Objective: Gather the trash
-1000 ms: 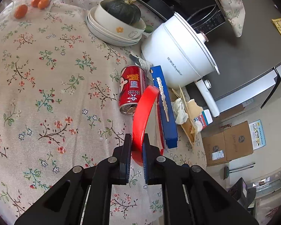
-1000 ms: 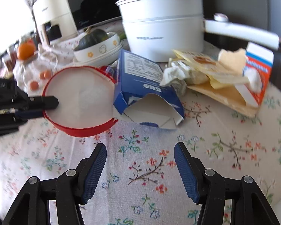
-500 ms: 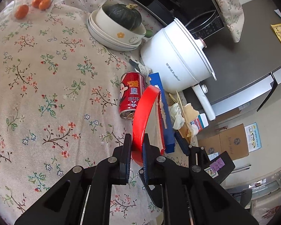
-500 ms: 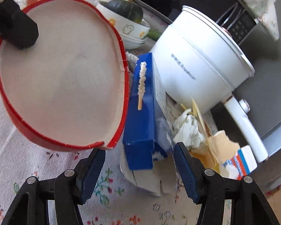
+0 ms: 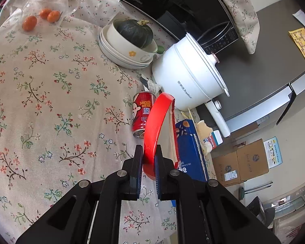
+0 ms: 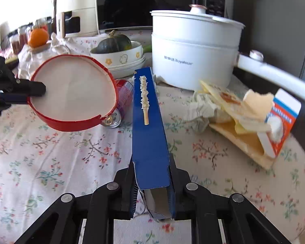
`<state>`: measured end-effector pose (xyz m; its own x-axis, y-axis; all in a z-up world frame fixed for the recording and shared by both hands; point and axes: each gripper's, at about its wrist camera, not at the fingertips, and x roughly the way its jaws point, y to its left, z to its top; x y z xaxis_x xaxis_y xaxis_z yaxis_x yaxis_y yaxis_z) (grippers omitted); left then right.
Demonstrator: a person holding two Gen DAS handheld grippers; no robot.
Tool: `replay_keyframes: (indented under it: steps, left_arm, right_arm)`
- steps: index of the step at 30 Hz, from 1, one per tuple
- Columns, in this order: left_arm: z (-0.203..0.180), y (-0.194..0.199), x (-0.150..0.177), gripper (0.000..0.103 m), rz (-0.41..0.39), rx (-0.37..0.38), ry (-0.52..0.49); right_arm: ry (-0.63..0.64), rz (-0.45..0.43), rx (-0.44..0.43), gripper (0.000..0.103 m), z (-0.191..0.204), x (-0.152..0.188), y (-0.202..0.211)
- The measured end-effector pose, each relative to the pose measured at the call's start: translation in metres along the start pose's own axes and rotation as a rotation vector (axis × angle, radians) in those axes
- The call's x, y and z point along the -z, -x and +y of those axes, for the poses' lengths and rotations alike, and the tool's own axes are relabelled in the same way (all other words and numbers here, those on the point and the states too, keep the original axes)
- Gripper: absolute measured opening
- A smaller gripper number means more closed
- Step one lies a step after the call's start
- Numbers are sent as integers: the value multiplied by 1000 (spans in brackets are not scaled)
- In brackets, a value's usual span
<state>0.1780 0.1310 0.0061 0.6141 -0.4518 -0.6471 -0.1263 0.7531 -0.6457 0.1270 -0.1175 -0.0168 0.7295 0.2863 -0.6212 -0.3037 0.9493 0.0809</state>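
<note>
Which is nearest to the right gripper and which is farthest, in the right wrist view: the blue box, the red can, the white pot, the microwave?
1. Blue box: held between the right gripper fingers.
2. Red can: lying left of the box.
3. White pot: behind, to the right.
4. Microwave: at the back.

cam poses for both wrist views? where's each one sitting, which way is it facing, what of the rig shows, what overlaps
Left wrist: on the left gripper, high, angled steeply down over the floral table toward the white pot; its black fingers clamp the red lid.
Right wrist: on the right gripper, low, near-level, facing the pot and microwave; its fingers clamp the blue box, with the left gripper at the frame's left edge.
Shared: lid, box, red can, pot, squash bowl, paper trash.
</note>
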Motion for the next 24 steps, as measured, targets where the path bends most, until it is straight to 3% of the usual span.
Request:
replay_keyframes:
  steps: [6,11,18,24]
  left_arm:
    - [-7,9,8,11,-22,-8,-40]
    - [-16,8,18,11,3,13,-58]
    - [-46,5,46,11,22,33,-133]
    - [-73,-7,79,11,73,72,-208]
  right_arm:
    - [-176,48,-108,19,-24,14,44]
    - [-238,50,-153,20,-45,23,90]
    - [-292,-23,-97,20,-74,53,142]
    - [-348,20,-32,20,-99,85,151]
